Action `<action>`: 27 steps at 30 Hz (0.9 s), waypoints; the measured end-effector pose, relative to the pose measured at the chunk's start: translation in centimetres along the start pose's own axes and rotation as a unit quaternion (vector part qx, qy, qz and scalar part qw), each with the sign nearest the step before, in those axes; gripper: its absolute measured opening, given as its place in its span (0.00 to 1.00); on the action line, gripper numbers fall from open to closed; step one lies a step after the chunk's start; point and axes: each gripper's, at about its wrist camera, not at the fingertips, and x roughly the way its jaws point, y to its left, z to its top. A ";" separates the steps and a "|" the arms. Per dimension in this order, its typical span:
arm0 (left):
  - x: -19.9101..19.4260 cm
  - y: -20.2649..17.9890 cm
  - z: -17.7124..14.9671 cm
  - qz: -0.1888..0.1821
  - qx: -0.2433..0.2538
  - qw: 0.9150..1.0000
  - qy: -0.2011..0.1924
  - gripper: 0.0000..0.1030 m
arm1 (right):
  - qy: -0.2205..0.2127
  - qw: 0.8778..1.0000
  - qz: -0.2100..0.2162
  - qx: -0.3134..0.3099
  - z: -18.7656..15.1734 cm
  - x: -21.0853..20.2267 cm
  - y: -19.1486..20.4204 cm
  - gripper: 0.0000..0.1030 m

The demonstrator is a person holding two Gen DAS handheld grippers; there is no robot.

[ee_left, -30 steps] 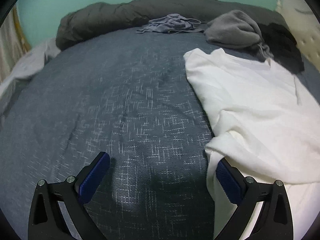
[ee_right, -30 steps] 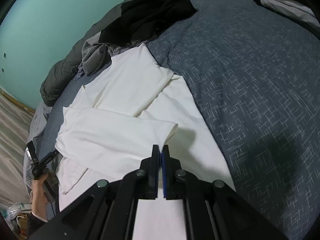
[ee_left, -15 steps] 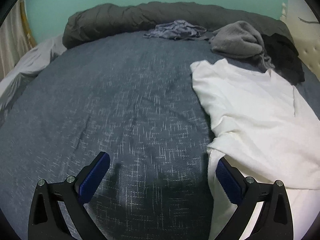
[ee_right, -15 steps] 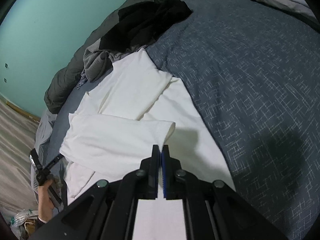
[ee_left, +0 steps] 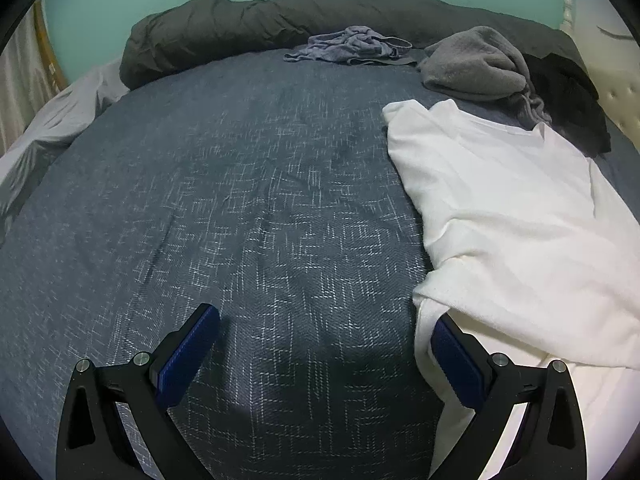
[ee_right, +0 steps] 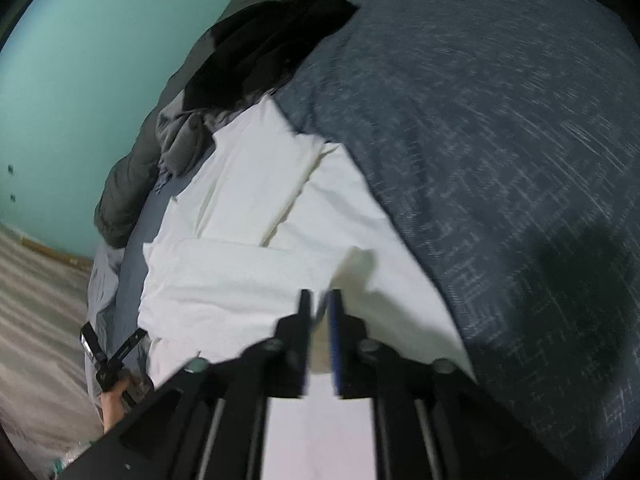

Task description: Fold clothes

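Left wrist view: the left gripper (ee_left: 320, 344) hangs over the blue bedspread (ee_left: 224, 208) with its jaws spread wide and nothing between them. Its right finger (ee_left: 456, 360) sits at the edge of the white shirt (ee_left: 508, 208), at about 4 o'clock; whether it touches the cloth I cannot tell. The shirt lies flat from 2 to 5 o'clock. A grey garment (ee_left: 476, 64) and a black garment (ee_left: 568, 96) are heaped at 1 to 2 o'clock, just beyond the shirt's collar. A small bluish garment (ee_left: 352, 46) lies at 12 o'clock, against the rolled dark duvet (ee_left: 248, 28).

Right wrist view, blurred: the right gripper (ee_right: 319, 312) has just been opening; its jaws stand a little apart, over the shirt (ee_right: 248, 276). The folded sleeve's end lies just ahead of the gap, and the pads do not press on it. The shirt runs from the centre toward 11 o'clock, sleeves folded across it. The black garment (ee_right: 272, 44) is at 11 to 12 o'clock. At 8 o'clock the left gripper (ee_right: 112, 344) shows, open, in a hand (ee_right: 114, 402).
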 end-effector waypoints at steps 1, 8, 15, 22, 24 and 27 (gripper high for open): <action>0.0 0.0 0.0 -0.001 -0.001 1.000 0.001 1.00 | -0.001 1.000 0.002 0.005 -0.1 -0.1 -0.1 0.42; 0.0 0.0 0.1 -0.004 -0.001 1.000 0.001 1.00 | 0.032 0.996 -0.029 -0.077 -1.7 1.0 2.5 0.44; 0.2 0.1 -0.1 -0.010 -0.005 1.000 0.006 1.00 | 0.057 0.991 -0.053 -0.108 -2.9 2.0 4.1 0.03; 0.1 0.2 -0.3 -0.012 -0.009 1.000 0.007 1.00 | 0.084 0.991 -0.053 -0.087 -1.9 -0.2 3.8 0.01; 0.1 0.3 -0.3 -0.013 -0.010 1.000 0.007 1.00 | 0.101 0.991 -0.055 -0.070 -2.0 -0.3 3.0 0.01; 0.1 0.2 -0.3 -0.014 -0.011 1.000 0.009 1.00 | 0.117 0.990 -0.064 -0.055 -2.3 0.2 1.9 0.01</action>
